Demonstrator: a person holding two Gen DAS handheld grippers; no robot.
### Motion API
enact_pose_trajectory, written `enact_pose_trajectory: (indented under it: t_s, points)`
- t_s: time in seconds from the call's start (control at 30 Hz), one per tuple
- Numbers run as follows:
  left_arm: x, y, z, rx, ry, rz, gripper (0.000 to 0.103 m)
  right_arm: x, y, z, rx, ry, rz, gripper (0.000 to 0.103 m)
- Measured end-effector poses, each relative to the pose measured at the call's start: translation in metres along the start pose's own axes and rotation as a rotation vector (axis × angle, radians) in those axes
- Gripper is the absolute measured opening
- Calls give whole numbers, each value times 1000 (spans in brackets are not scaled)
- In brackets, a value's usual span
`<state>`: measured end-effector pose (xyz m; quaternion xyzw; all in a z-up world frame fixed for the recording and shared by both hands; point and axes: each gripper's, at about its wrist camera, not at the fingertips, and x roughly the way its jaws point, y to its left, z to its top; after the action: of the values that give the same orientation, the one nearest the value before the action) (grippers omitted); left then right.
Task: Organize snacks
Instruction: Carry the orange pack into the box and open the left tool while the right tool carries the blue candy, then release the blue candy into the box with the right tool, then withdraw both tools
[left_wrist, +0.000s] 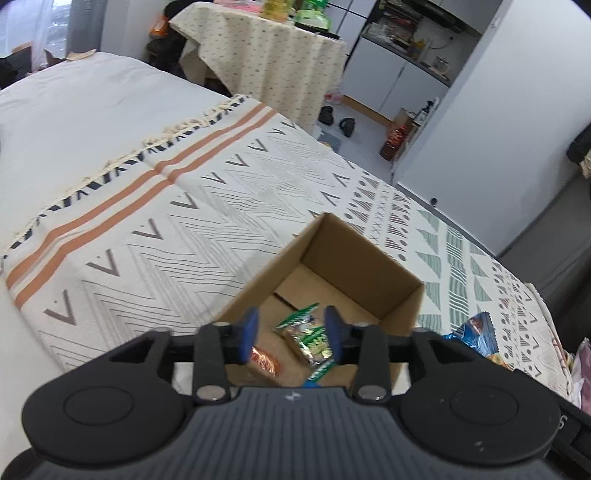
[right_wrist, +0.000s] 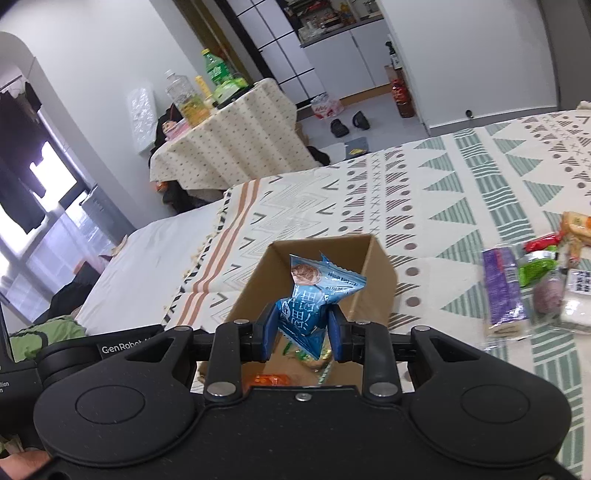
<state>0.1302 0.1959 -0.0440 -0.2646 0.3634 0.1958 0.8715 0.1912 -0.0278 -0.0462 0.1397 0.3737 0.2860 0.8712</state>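
Note:
An open cardboard box stands on the patterned bedspread. Inside lie green-and-silver snack packets and an orange-wrapped snack. My left gripper hovers over the box's near side, open, with nothing between its blue fingers. My right gripper is shut on a blue snack packet, held above the box opening. Loose snacks lie to the right of the box: a purple bar, a green packet and a red one.
A blue packet lies on the bedspread right of the box. A cloth-covered table with bottles stands beyond the bed. Slippers and a cabinet lie across the floor. The left gripper's body shows at the lower left.

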Motion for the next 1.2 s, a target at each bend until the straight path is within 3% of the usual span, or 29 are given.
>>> enact_pose_trajectory:
  t_s: [0.13,0.2,0.3,0.43,0.5,0.67,0.9,1.2]
  points:
    - [-4,4,0,1,-6,22,70,0,4,-1,-1,-2,9,40]
    - [-6,4,-1,4,-8,32,75,-5,2,-1,6,-9,12,52]
    - [-7,2,-2,6,2,37,82,-13,-6,-1,32,-18,-9,57]
    - [-10,-4,-6,17,30,18,83,-24,-16,0,53,-34,-43,69]
    - [-10,-8,-9,21,49,14,84,-33,-21,0,53,-56,-65,86]
    - [-12,-20,-17,44,76,6,85,-49,-32,2,46,-93,-110,101]
    - [-23,-46,-27,112,39,-10,103,-69,-54,1,75,-97,-134,103]
    - [-32,-74,-42,160,46,-51,103,-92,-79,0,95,-109,-163,103]
